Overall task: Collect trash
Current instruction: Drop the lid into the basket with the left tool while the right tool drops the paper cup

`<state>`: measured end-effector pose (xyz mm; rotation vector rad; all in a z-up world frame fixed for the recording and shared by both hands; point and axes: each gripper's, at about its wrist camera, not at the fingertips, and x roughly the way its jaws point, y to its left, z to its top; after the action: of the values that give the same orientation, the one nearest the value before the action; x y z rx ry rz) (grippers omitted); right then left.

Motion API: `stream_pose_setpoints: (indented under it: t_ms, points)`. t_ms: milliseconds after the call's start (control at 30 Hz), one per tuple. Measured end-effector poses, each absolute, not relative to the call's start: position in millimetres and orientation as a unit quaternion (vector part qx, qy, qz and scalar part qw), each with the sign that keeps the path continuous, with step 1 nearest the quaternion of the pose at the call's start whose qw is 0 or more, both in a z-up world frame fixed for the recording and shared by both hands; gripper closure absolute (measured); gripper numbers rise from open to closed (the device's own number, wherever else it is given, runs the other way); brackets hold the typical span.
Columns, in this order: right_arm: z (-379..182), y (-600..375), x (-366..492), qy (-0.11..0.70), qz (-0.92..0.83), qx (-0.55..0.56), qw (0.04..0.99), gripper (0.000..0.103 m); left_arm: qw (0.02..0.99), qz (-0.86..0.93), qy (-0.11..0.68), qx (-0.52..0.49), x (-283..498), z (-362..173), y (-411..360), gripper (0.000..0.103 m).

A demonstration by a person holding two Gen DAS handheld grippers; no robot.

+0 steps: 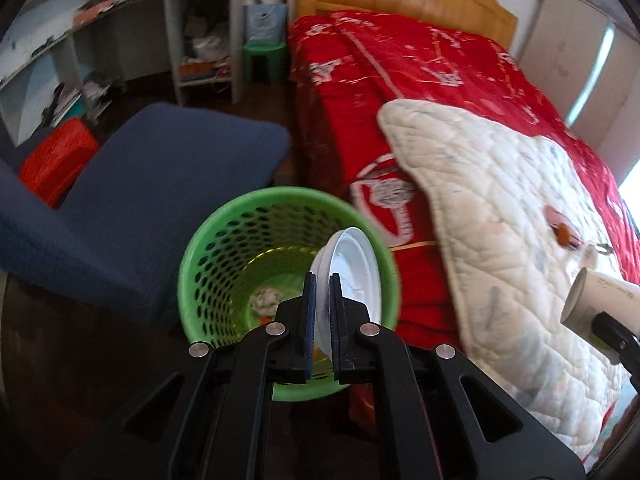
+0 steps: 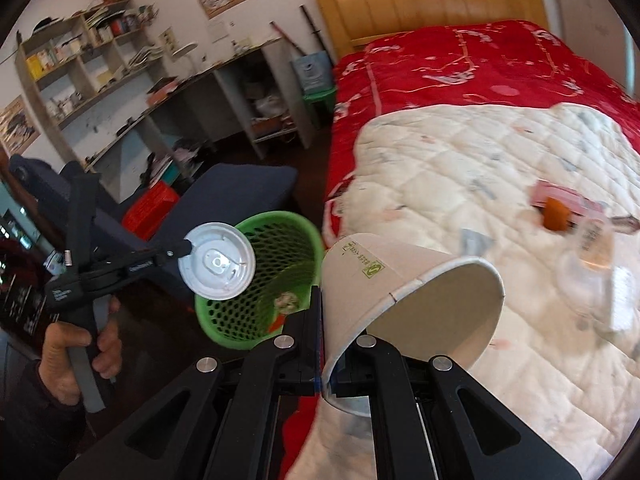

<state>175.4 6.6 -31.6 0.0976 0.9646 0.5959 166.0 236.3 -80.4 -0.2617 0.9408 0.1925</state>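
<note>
Green mesh wastebasket point(image 1: 224, 280) sits on the dark floor beside the bed, already holding a crumpled wad; from the left wrist, the left gripper point(image 1: 322, 312) pinches a white plastic lid point(image 1: 352, 264) edge-on above its mouth, seemingly ready to drop. A blue chair point(image 1: 160, 184) stands behind. From the right wrist, the right gripper point(image 2: 332, 344) clamps the wall of a paper cup point(image 2: 400, 288) near the basket. More litter, an orange scrap point(image 2: 556, 212) and wrappers, remains on the white quilt point(image 2: 460, 168) over the red bedspread point(image 2: 460, 64); cluttered shelves point(image 2: 80, 64) line the wall.
</note>
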Motion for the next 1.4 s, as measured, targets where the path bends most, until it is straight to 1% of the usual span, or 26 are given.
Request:
stream_pose_setpoints:
  t_ms: [100,133,200,233,267,333,433,500,567,700,733,800,833,867,900,933,1033,1133,1233,1333,1400]
  points:
    - [-35,25,178,0.461,0.295,0.036,0.836,0.100,0.871,0.096,0.459,-0.143,163,-92,248,0.096]
    - [-36,32,179,0.462,0.299,0.033,0.834,0.100,0.871,0.094,0.459,-0.148,161,-94,251,0.094]
    - [-38,43,181,0.465,0.306,0.029,0.830,0.100,0.869,0.101,0.461,-0.148,157,-98,256,0.085]
    - [-39,49,182,0.467,0.310,0.027,0.828,0.100,0.868,0.103,0.461,-0.150,155,-100,258,0.078]
    - [-41,55,183,0.469,0.315,0.024,0.825,0.100,0.867,0.108,0.460,-0.156,151,-101,262,0.076]
    - [-44,67,185,0.472,0.323,0.018,0.820,0.100,0.866,0.109,0.460,-0.164,144,-103,268,0.075]
    - [-50,84,189,0.481,0.335,0.015,0.810,0.096,0.863,0.116,0.461,-0.170,132,-106,275,0.075]
    - [-55,95,192,0.487,0.343,0.015,0.803,0.096,0.863,0.122,0.459,-0.172,123,-108,279,0.072]
    - [-59,106,195,0.492,0.348,0.013,0.798,0.096,0.863,0.132,0.457,-0.171,115,-109,282,0.064]
    - [-67,129,201,0.502,0.359,0.005,0.787,0.095,0.861,0.145,0.453,-0.179,99,-111,291,0.063]
    - [-69,135,203,0.503,0.361,0.004,0.785,0.094,0.860,0.147,0.453,-0.183,96,-112,293,0.061]
    - [-72,145,206,0.508,0.365,0.004,0.780,0.088,0.859,0.153,0.453,-0.185,92,-113,296,0.058]
    - [-73,150,207,0.510,0.368,0.005,0.778,0.082,0.858,0.156,0.452,-0.186,91,-113,298,0.057]
    - [-74,155,208,0.512,0.370,0.006,0.775,0.071,0.858,0.158,0.451,-0.189,90,-113,299,0.053]
    - [-75,159,209,0.513,0.373,0.007,0.773,0.065,0.856,0.163,0.451,-0.192,88,-113,301,0.051]
    - [-75,162,208,0.513,0.378,0.008,0.771,0.063,0.856,0.164,0.451,-0.194,87,-113,302,0.050]
    - [-72,167,204,0.507,0.379,-0.006,0.774,0.063,0.857,0.164,0.448,-0.195,85,-111,303,0.049]
    - [-71,164,201,0.506,0.382,-0.007,0.773,0.059,0.858,0.165,0.446,-0.196,86,-109,302,0.048]
    - [-69,155,196,0.504,0.378,-0.006,0.776,0.058,0.859,0.163,0.443,-0.196,87,-105,298,0.047]
    - [-64,136,191,0.498,0.369,-0.005,0.785,0.048,0.863,0.158,0.441,-0.190,87,-101,290,0.047]
    - [-61,120,188,0.492,0.357,-0.007,0.794,0.048,0.865,0.153,0.439,-0.190,88,-99,283,0.047]
